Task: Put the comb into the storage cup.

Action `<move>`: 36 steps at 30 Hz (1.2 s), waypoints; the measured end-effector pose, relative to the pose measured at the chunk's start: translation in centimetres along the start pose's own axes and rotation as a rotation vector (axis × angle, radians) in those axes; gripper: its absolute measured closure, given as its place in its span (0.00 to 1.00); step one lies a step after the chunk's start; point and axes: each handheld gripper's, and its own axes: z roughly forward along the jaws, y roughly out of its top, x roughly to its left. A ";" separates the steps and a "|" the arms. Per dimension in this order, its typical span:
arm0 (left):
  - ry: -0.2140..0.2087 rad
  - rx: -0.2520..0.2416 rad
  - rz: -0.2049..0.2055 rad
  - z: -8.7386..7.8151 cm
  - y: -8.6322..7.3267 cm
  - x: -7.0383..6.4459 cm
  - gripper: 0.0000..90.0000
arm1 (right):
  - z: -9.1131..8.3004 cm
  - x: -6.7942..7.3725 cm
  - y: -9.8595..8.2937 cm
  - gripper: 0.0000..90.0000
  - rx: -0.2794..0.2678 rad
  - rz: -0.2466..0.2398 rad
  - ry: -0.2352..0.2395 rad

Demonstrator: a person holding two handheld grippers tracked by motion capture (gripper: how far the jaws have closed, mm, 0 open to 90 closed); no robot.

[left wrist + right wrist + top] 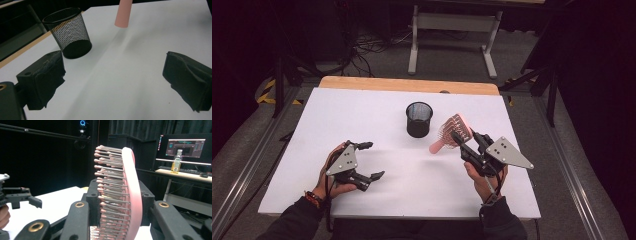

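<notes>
Two grippers | right gripper (pixel 464 139) clamps pink hairbrush (pixel 451 131) by its head | left gripper (pixel 369 160) gapes empty | we tip handle down, centre over mesh cup (pixel 419 119) before releasing

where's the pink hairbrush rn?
High view: the pink hairbrush is held off the table in the right tongs, right of centre, just right of the black mesh cup.

Both black grippers, left gripper (pixel 366 160) and right gripper (pixel 466 141), carry grey triangular plates with screws; brass pivot rivets; dark sleeves (pixel 294 224); a red-orange wristband (pixel 313 198).
</notes>
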 end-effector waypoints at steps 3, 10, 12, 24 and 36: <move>0.028 -0.005 -0.001 -0.6 -0.3 0.2 0.05 | 0.1 0.1 0.1 0.71 -0.002 -0.011 -0.002; 0.058 0.000 -0.012 -1.7 -1.4 0.6 0.06 | 0.3 -0.2 0.4 0.71 -0.005 -0.008 -0.005; 0.065 0.005 -0.014 -2.0 -1.6 0.6 0.06 | 0.4 -0.4 0.5 0.71 -0.011 -0.011 -0.012; 0.089 0.031 -0.047 -3.5 -2.9 0.4 0.05 | 1.1 -1.4 1.9 0.71 -0.045 -0.015 -0.025; 0.098 0.034 -0.070 -4.6 -3.8 0.2 0.05 | 2.4 -1.4 3.5 0.71 -0.058 -0.034 -0.023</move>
